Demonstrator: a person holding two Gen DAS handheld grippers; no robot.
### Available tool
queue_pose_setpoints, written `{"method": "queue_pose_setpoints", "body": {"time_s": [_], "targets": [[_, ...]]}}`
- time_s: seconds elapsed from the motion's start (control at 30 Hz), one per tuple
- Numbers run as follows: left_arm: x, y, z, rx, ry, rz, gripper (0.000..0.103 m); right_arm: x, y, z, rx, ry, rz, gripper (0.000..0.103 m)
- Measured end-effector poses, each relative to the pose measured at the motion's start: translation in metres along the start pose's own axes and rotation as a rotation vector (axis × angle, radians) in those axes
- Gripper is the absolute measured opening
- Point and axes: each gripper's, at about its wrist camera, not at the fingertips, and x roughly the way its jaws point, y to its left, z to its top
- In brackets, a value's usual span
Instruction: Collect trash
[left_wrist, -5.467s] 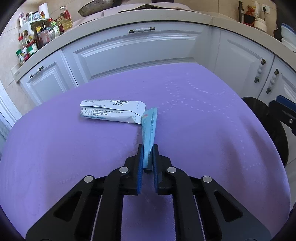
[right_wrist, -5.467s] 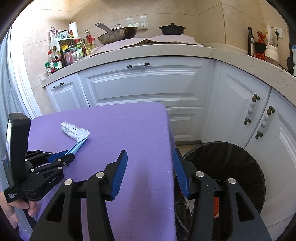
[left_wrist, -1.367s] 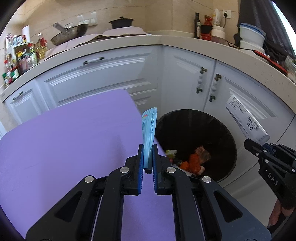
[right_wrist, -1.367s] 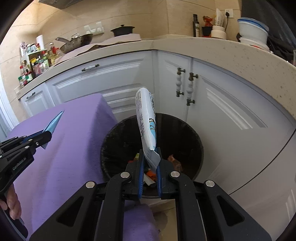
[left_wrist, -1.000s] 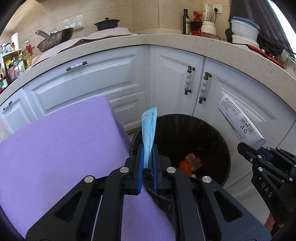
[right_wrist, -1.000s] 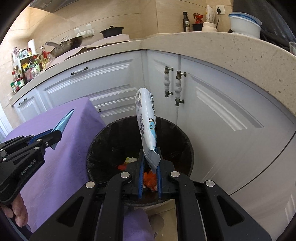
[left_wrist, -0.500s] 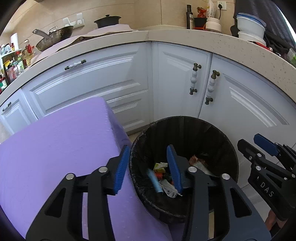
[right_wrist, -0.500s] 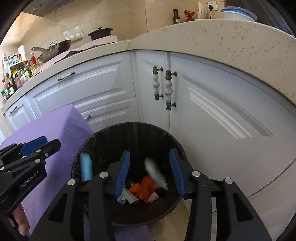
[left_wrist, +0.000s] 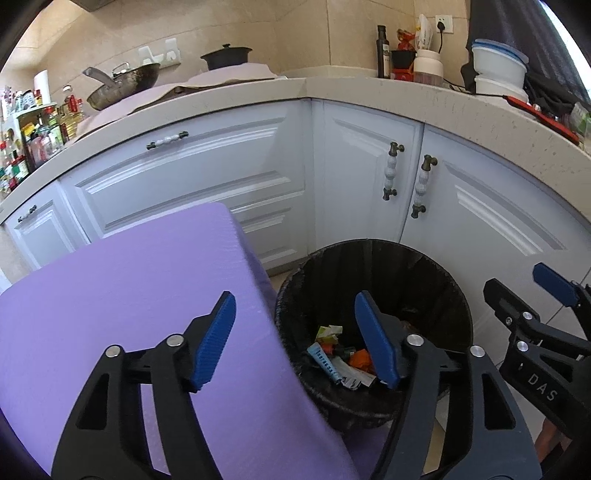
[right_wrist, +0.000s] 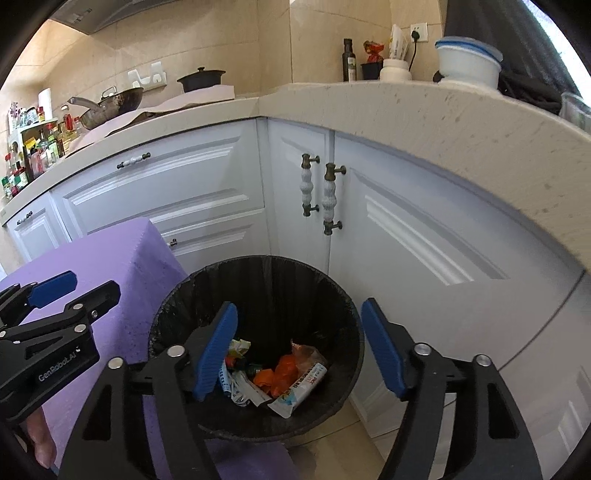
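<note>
Hanging over the black bin (right_wrist: 258, 291), the right tongs (right_wrist: 299, 347) stood with their blue pads (right_wrist: 216, 350) wide apart and nothing between them, the bin's open mouth filling the gap. The left tongs (left_wrist: 295, 336) were likewise spread and empty, one pad (left_wrist: 216, 338) over the purple-covered counter (left_wrist: 110, 295) and the other over the bin (left_wrist: 373, 266). In the right wrist view the left tongs (right_wrist: 70, 288) showed at the left edge above the purple counter (right_wrist: 122, 258); in the left wrist view the right tongs (left_wrist: 524, 291) showed at the right edge, just beyond the bin's rim. The trash lay at the bottom of the bin: a white wrapper (right_wrist: 299, 387) with printed lettering near the front wall, an orange scrap (right_wrist: 277, 373) beside it, and a light blue packet (left_wrist: 325, 362) among small mixed pieces. The bin sat on the floor just right of the counter's corner, lined with a black bag. Behind it ran white cabinet doors (right_wrist: 424, 240) with beaded handles (right_wrist: 327, 199), and farther left a wok (left_wrist: 125, 85) and a dark pot (left_wrist: 225, 57) stood on the pale worktop (left_wrist: 406, 96).
</note>
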Motion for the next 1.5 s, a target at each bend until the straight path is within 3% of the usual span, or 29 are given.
{"method": "queue_pose_setpoints", "body": {"time_s": [0.23, 0.63, 1.17, 1.5], "targets": [[-0.032, 0.019, -0.008, -0.030, -0.030, 0.029, 0.078, -0.025, 0.007, 0.000, -0.018, -0.046, -0.017, 0.081], [-0.084, 0.035, -0.026, -0.056, -0.093, 0.071, 0.089, -0.067, 0.016, -0.006, -0.029, -0.103, -0.030, 0.083], [-0.136, 0.045, -0.044, -0.076, -0.147, 0.071, 0.092, -0.125, 0.022, -0.014, -0.035, -0.185, -0.045, 0.084], [-0.146, 0.047, -0.046, -0.080, -0.168, 0.067, 0.092, -0.140, 0.025, -0.015, -0.040, -0.215, -0.051, 0.084]]}}
